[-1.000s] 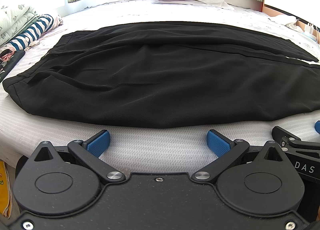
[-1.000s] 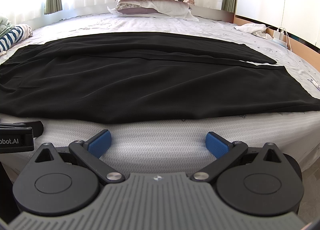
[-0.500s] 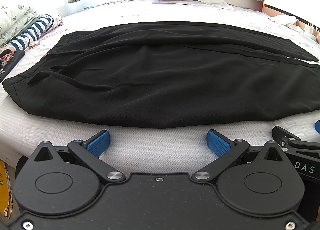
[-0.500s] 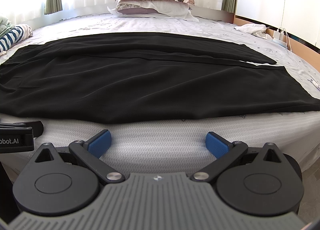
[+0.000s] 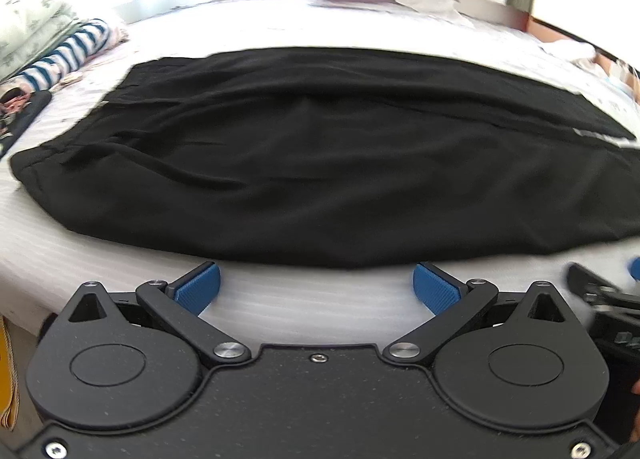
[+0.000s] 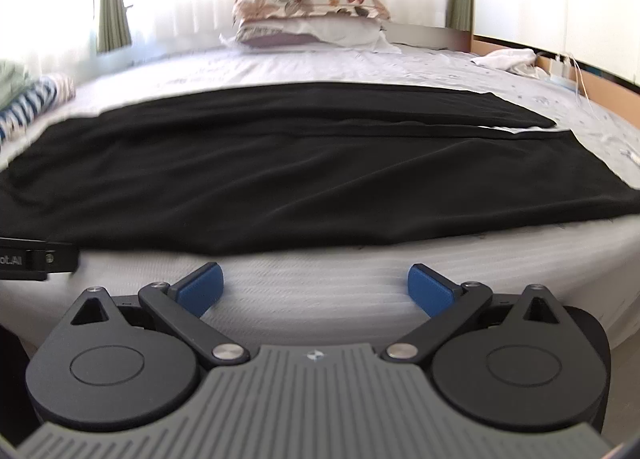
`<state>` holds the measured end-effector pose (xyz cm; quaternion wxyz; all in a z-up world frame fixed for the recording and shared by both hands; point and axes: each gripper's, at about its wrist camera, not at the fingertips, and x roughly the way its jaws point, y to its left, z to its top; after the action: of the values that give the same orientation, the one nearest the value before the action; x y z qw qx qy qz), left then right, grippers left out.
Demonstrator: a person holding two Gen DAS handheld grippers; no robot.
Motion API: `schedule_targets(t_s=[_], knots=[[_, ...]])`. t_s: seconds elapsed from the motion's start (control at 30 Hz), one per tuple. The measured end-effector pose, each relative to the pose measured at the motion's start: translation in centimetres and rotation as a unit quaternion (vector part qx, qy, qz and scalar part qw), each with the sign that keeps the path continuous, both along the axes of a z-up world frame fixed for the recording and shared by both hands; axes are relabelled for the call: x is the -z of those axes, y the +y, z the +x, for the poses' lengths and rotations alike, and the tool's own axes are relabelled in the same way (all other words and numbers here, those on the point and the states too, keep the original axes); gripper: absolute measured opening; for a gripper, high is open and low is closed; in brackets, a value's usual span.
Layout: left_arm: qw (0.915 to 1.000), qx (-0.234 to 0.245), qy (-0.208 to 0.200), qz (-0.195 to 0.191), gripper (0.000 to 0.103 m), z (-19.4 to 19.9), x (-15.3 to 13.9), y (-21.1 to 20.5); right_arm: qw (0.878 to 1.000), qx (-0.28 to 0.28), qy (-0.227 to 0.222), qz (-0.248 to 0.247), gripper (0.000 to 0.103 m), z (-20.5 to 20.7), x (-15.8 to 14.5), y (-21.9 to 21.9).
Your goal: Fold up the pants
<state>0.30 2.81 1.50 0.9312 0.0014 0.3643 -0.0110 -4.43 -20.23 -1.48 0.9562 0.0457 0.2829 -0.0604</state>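
Note:
Black pants (image 5: 320, 163) lie flat across the white bed, waistband at the left, legs running right; they also show in the right wrist view (image 6: 304, 179). My left gripper (image 5: 316, 289) is open and empty, just short of the pants' near edge. My right gripper (image 6: 314, 285) is open and empty, also just short of that edge, further along the legs. Each gripper shows at the edge of the other's view, the right one (image 5: 600, 295) and the left one (image 6: 36, 259).
Stacked floral pillows (image 6: 308, 15) sit at the head of the bed (image 6: 360, 299). Folded striped and floral bedding (image 5: 60, 55) lies at the left. White cloth and cables (image 6: 516, 59) lie by the wooden bed frame at the right.
Both views are blurred and shifted: the cameras have tilted or lifted a little, with the bed edge lower in the frame. The pants have not moved. Both grippers stay open.

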Motion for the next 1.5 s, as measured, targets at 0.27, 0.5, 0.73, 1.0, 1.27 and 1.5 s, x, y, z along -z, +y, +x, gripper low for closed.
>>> schedule_targets(t_s=[0.27,0.5,0.73,1.0,1.27,1.5], knots=[[0.9887,-0.143,-0.040,-0.015,0.103,2.3,-1.5,8.7,0.992,0.119,-0.038,0.010,0.103,0.3,-1.3,-7.4],[0.9598,-0.274,-0.061,0.011,0.103,6.1,-1.2,16.5,0.965,0.257,-0.028,0.030,0.103,2.2,-1.5,-17.0],[0.9381,-0.344,-0.040,-0.016,0.101,8.0,0.4,21.0,0.938,0.338,-0.035,0.066,0.095,2.2,-0.5,-24.0],[0.9309,-0.362,-0.048,0.000,0.075,9.0,0.9,20.2,0.922,0.374,-0.049,0.083,0.065,2.6,0.0,-28.6],[0.9385,-0.336,-0.067,0.039,0.009,9.6,-0.7,18.1,0.920,0.383,-0.040,0.072,0.005,2.9,-0.7,-29.5],[0.9363,-0.334,-0.076,0.080,0.008,8.8,-1.8,17.1,0.921,0.387,-0.033,0.020,0.003,1.8,-2.0,-29.2]])
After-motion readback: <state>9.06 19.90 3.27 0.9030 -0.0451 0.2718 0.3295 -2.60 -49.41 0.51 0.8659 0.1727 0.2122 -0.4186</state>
